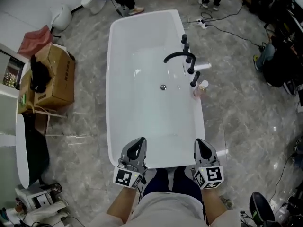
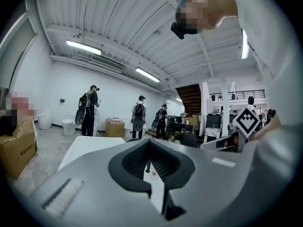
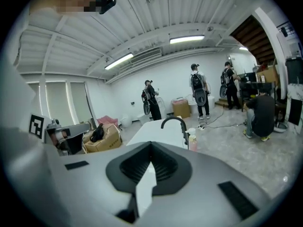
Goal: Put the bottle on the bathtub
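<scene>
Both tools are up over the near end of the white bathtub [image 1: 111, 103], side by side above its smooth, glossy rim. The left gripper [image 1: 136, 148] has its jaws pressed together with nothing between them, and the right gripper [image 1: 203, 148] is the same, ribbed dark pads meeting on empty air. The bottle [image 1: 202, 89], pinkish with a white cap, stands upright on the tub's right rim, just beside the nearest black tap handle, well apart from both tools. A curved black faucet [image 1: 179, 56] arches over the basin from that same rim, and a small round metal drain [image 1: 163, 87] sits on the tub floor. Nothing stands between the grippers and the bottle but the open basin. Around the tub there's grey, marble-patterned floor [image 1: 246, 112], shiny enough to catch the lights. To the left sits a worn cardboard box [image 1: 57, 77] with something black draped over it, and beyond the far end white cables [image 1: 227, 15] trail across the floor. From above the people show only as feet at the far end; the right gripper view gives them in full, several people [image 3: 198, 96] with backpacks standing near the far wall under strip lights and a ribbed ceiling.
</scene>
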`<control>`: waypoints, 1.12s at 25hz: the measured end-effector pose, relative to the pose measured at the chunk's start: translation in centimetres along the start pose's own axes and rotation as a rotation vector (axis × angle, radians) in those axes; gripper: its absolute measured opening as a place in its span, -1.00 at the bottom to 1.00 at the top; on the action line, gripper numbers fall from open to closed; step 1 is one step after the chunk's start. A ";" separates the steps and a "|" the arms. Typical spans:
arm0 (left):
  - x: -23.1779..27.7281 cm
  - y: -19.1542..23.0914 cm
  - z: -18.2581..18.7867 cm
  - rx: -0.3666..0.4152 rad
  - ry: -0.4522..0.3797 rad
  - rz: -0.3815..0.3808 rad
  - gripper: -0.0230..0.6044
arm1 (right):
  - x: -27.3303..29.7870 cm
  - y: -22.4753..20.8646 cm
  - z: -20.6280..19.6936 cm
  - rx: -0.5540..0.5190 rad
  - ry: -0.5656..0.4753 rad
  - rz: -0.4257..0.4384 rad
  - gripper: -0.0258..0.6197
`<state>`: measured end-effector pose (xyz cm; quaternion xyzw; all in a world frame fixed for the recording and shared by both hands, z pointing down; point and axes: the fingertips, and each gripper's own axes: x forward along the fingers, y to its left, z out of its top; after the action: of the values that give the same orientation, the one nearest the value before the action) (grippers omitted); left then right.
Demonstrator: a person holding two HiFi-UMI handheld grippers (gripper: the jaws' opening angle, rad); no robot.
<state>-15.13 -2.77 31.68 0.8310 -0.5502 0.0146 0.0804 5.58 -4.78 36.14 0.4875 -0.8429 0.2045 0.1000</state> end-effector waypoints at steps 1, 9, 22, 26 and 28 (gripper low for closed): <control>-0.5 -0.3 1.0 -0.012 -0.013 -0.007 -0.92 | -0.8 0.6 0.8 -0.002 -0.010 -0.001 -0.90; -4.2 -1.5 6.9 0.066 -0.122 -0.006 -0.92 | -4.8 4.0 5.5 -0.065 -0.101 0.011 -0.90; -10.4 -1.5 9.5 0.013 -0.173 0.059 -0.92 | -10.0 7.6 8.3 -0.104 -0.199 0.020 -0.90; -11.0 -1.5 9.0 -0.004 -0.184 0.072 -0.92 | -10.7 7.7 7.2 -0.120 -0.189 0.008 -0.90; -11.1 -1.5 9.1 0.001 -0.190 0.064 -0.92 | -10.6 8.0 7.1 -0.126 -0.193 0.011 -0.90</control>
<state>-18.66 6.59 21.31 0.8108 -0.5815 -0.0614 0.0272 4.23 3.90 23.92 0.4932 -0.8624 0.1038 0.0479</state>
